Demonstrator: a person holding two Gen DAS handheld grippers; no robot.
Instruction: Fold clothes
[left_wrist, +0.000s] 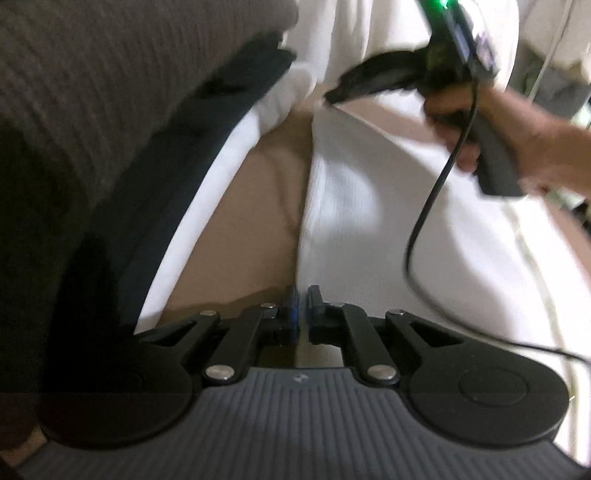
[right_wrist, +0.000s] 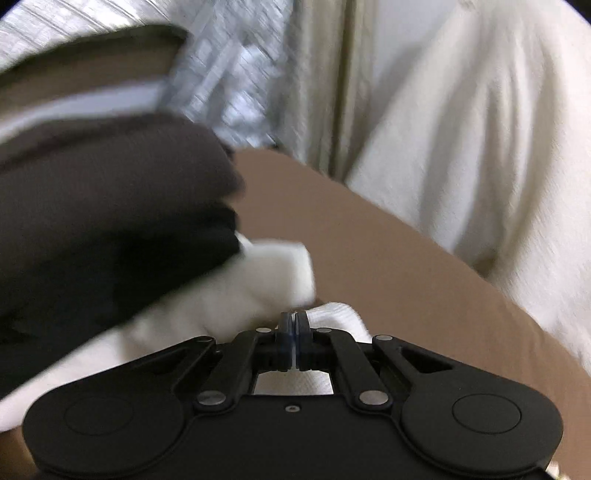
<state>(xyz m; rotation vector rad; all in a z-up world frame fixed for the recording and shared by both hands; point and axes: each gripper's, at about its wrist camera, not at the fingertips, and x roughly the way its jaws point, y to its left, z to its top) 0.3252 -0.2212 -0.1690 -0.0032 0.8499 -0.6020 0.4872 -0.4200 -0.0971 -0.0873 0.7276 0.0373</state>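
While both jaws pinch the white garment (left_wrist: 369, 206), left gripper (left_wrist: 302, 295) near edge, right gripper (right_wrist: 294, 321) far corner.

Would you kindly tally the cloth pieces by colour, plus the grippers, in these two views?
brown ribbed cloth: 1
black cloth: 1
white cloth: 1, though folds may hide more
left gripper, right gripper: 2
Total: 5

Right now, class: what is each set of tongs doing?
Left tongs: shut on the edge of the white garment.
Right tongs: shut on the white garment's corner.
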